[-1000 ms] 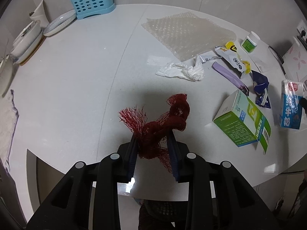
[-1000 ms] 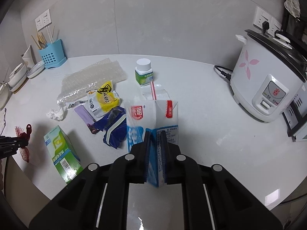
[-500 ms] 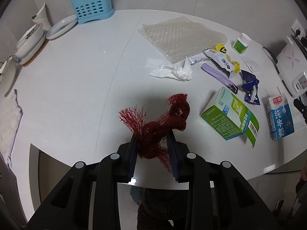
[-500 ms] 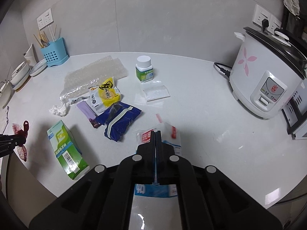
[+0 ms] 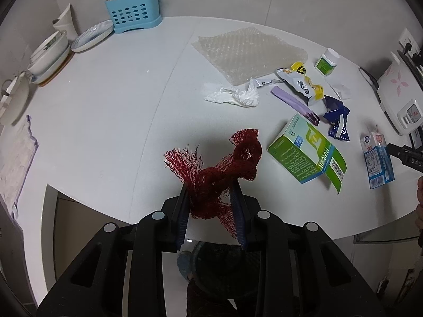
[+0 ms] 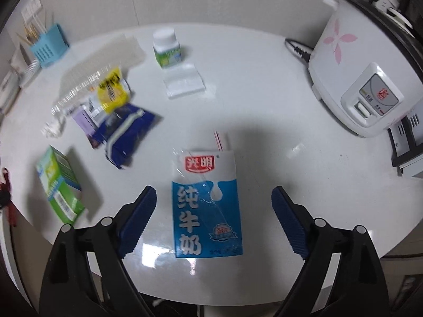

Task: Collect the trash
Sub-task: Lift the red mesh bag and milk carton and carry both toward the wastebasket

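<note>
My left gripper (image 5: 210, 189) is shut on a twisted red mesh net (image 5: 238, 155) and holds it above the white table's front edge (image 5: 87, 200). In the right wrist view a blue and white milk carton (image 6: 206, 206) with a straw lies flat on the table between the jaws of my right gripper (image 6: 214, 192). Those jaws are opening and stand clear of the carton on both sides. The same carton (image 5: 378, 163) shows at the right edge of the left wrist view. A green box (image 5: 306, 153), a crumpled tissue (image 5: 232, 95), bubble wrap (image 5: 248, 52) and snack wrappers (image 5: 304, 84) lie on the table.
A rice cooker (image 6: 357, 66) with its cord stands at the back right. A blue utensil holder (image 5: 132, 13) and stacked bowls and plates (image 5: 53, 50) line the back left. A small green-labelled bottle (image 6: 166, 47) and a clear bag (image 6: 185, 82) sit mid-table. A dark round container (image 5: 219, 269) shows below the table edge.
The right gripper tipped down, laid the milk carton flat on the table and spread its jaws off it. The left gripper drew back and up a little with the net.
</note>
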